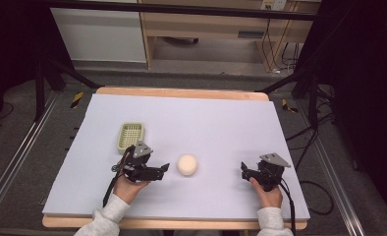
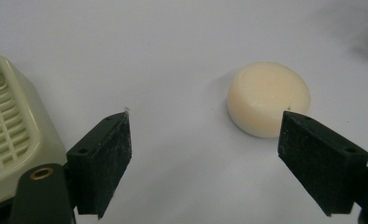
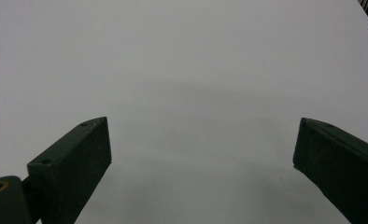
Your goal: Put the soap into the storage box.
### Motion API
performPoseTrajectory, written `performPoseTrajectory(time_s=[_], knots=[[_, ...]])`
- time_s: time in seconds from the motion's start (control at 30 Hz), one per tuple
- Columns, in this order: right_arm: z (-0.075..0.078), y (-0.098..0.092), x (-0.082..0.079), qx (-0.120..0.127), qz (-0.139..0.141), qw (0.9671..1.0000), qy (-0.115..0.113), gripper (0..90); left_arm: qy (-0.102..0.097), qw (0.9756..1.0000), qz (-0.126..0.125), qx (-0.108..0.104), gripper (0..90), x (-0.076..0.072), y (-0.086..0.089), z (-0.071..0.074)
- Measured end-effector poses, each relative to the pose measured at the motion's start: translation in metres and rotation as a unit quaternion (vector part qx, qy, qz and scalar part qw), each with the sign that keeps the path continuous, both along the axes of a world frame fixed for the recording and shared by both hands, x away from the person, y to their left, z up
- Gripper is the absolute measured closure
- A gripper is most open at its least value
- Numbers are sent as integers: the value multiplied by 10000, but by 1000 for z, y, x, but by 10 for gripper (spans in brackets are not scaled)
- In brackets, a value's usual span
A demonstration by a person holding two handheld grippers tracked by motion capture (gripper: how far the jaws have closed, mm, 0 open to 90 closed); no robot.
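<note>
While nothing is picked up yet, the round cream soap-like puck [image 1: 187, 164] lies on the white surface [image 1: 221, 128], just beside the wide-open, empty left hand-held gripper [image 1: 163, 168]; the right hand-held gripper [image 1: 244, 169], well apart from the puck, gapes empty too.

Two black grippers, left gripper [image 1: 154, 172] and right gripper [image 1: 248, 173], each topped with a grey three-cornered plate and trailing a black cable. Flat black rectangular jaws, faced with rough dark padding and marked by small screw holes, with a brass-ringed hole beside the base. Light grey ribbed sleeves [image 1: 108, 214] at both wrists.
</note>
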State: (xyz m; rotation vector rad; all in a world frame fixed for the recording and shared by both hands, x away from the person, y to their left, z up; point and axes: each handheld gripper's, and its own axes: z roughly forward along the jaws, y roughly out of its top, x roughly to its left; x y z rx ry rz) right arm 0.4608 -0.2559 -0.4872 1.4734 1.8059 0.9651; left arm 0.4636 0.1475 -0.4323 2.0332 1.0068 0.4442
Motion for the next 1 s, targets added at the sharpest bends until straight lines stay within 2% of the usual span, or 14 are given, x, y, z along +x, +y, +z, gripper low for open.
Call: performPoseTrajectory(time_s=[0.5, 0.53, 0.57, 0.63, 1.0], knots=[[0, 0, 0, 1, 0, 10000, 1, 47, 46, 9998, -189, 40, 163, 6, -26, -1], [0, 0, 0, 1, 2, 10000, 1, 46, 39, 9999, -166, -3, 163, 6, -28, -2], [0, 0, 0, 0, 5, 10000, 1, 47, 47, 9998, -196, 47, 163, 7, -29, -2], [0, 0, 0, 1, 5, 10000, 1, 47, 46, 9998, -183, -4, 163, 7, -31, -2], [0, 0, 0, 0, 0, 10000, 2, 47, 80, 9996, -266, 14, 154, 11, -43, -4]])
